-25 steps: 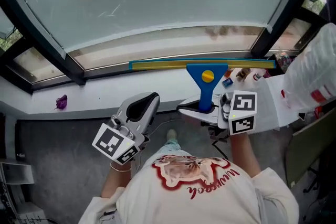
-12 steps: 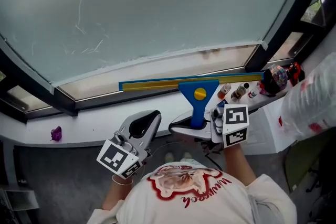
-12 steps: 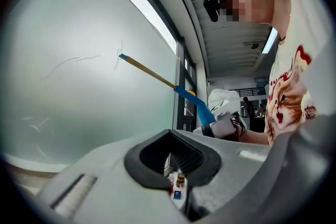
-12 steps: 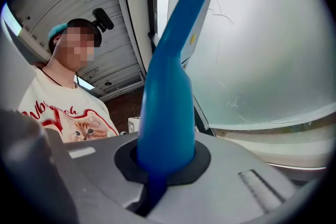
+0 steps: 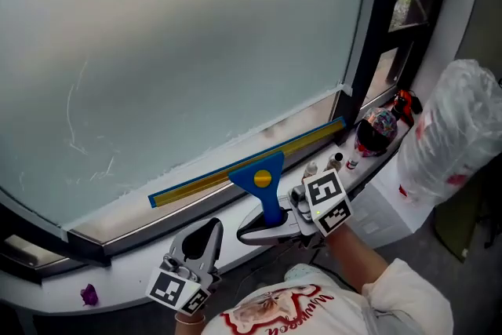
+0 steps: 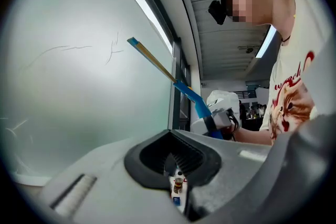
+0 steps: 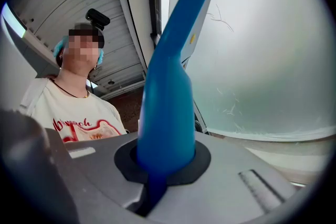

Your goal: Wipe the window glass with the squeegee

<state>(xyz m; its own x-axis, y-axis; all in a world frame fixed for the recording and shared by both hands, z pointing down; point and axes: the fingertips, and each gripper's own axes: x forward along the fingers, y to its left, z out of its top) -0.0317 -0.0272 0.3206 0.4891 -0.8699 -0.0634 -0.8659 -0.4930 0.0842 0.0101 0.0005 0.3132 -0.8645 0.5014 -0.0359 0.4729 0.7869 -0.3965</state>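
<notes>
Frosted window glass (image 5: 196, 51) shows no wiped band, so most wiping seems left; the right gripper (image 5: 272, 220) clamps the blue-handled, yellow-bladed squeegee (image 5: 263, 178) at its bottom edge, while the left gripper (image 5: 200, 241) is closed on nothing.

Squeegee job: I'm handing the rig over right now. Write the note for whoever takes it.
Right gripper: shut on the squeegee, by its blue handle.
Left gripper: shut, empty, low beside it.
Blade lies along the bottom edge of the window glass, slanting up to the right.
Done: cannot tell; thin marks show on the pane's left.
Left: probably raise the blade and pull down across the glass.
</notes>
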